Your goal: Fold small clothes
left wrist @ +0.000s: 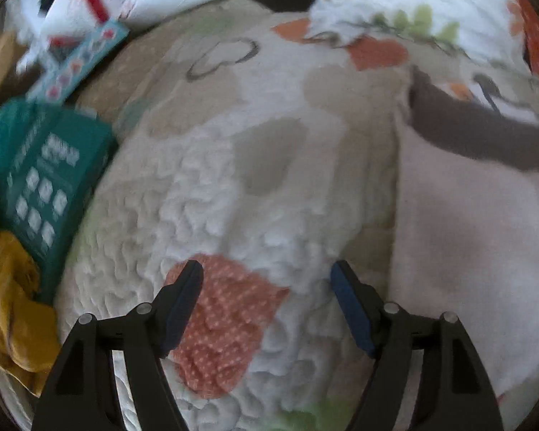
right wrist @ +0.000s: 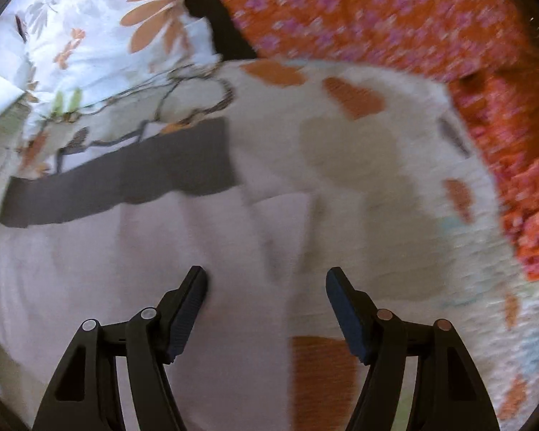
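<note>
A small pale pink garment (right wrist: 125,258) with a dark grey band (right wrist: 118,176) along its far edge lies flat on a quilted bedspread (right wrist: 370,165). In the left wrist view the same garment (left wrist: 467,237) lies at the right, its grey band (left wrist: 478,129) above it. My right gripper (right wrist: 266,280) hangs open over the garment's right edge, nothing between its fingers. My left gripper (left wrist: 266,276) is open above the bedspread (left wrist: 212,194), left of the garment, over an orange dotted patch (left wrist: 226,323).
A floral white pillow (right wrist: 100,50) lies beyond the garment. An orange flowered cloth (right wrist: 413,25) covers the far right. At the left are a teal box (left wrist: 43,176), a yellow cloth (left wrist: 7,294) and a light blue patterned pack (left wrist: 79,64).
</note>
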